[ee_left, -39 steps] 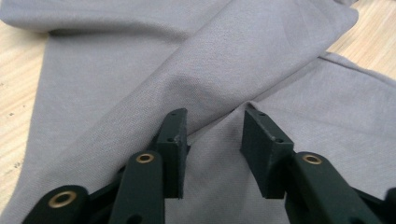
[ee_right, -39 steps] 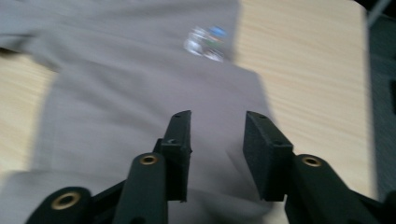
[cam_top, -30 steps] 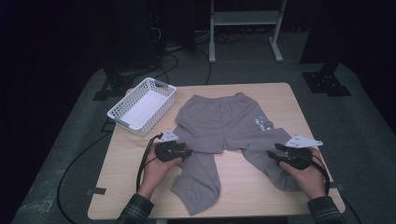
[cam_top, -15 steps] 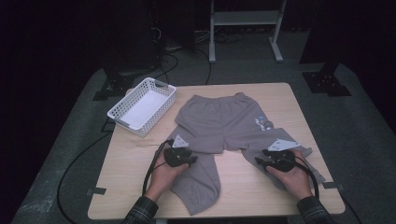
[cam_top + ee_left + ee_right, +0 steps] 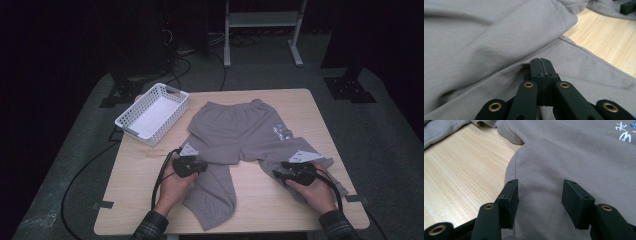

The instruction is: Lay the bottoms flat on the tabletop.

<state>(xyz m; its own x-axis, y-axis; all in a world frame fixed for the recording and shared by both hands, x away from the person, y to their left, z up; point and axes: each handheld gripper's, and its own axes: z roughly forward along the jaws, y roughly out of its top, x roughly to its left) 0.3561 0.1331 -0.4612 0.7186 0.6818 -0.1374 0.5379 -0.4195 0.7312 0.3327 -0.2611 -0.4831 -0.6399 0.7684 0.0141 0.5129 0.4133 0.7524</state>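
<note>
A wooden table carries grey trousers spread flat, waistband away from the person, legs running back toward the hands. The left gripper sits at the outer edge of its leg, jaws pressed together, seemingly pinching a fold of cloth. The right gripper lies over the other leg, jaws apart, having just widened, cloth between but unpinched.
</note>
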